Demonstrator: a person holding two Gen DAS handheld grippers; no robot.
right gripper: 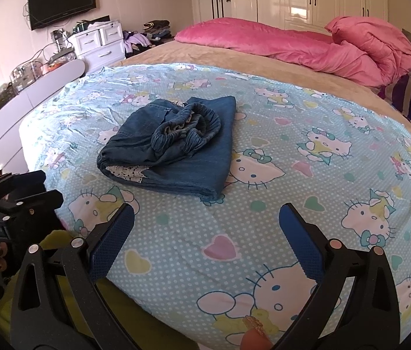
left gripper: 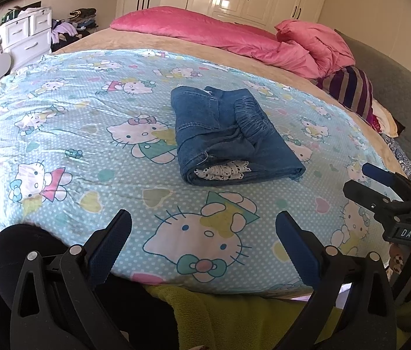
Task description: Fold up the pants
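Now folded: denim pants (left gripper: 228, 134) on the cartoon-print sheet (left gripper: 88, 151).
Left gripper (left gripper: 202, 248) and right gripper (right gripper: 205, 239) hover near the bed's edge, fingers spread, empty.

"DAS" stands on the right tongs (left gripper: 380, 186) label.

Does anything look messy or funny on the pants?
A little. The folded pants have their stretchy waistband bunched in a lump on top instead of lying flat, and some white lace lining pokes out of the near edge. Both grippers are open and away from them.
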